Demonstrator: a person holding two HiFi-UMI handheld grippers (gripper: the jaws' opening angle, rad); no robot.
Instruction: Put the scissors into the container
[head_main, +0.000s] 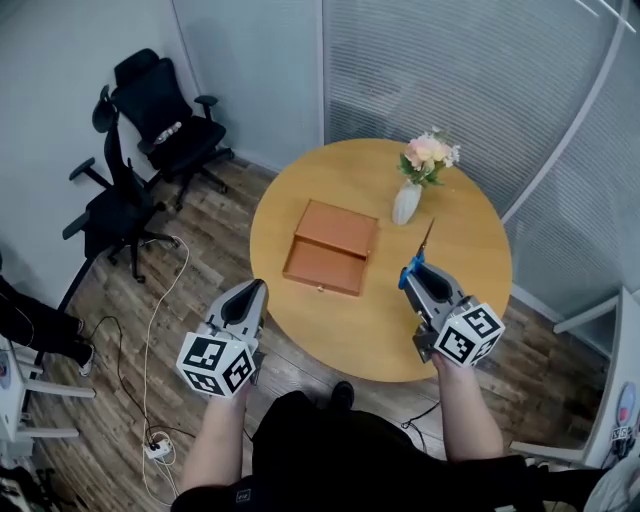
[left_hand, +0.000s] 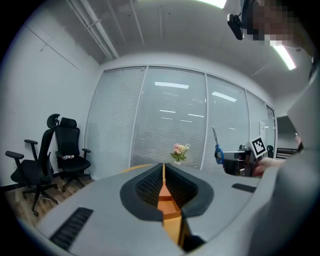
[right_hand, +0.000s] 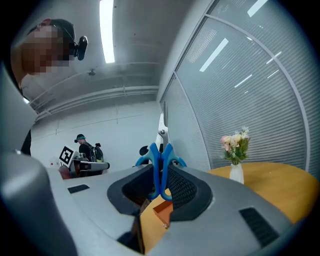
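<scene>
Left tool (head_main: 254, 292) closed, right tool (head_main: 417, 274) clamping scissors (right_hand: 161, 167)

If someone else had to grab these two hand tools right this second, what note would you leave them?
Right gripper: shut on the scissors, clamped at the blue handles, blades pointing up and away, held over the table.
Left gripper: jaws together, nothing in them, by the table's near edge.
Container: lies open mid-table and looks empty; a vase of flowers stands just beyond it.
Done: scissors are in the grip.
Left: carry them over the container, lower them in, let go.
</scene>
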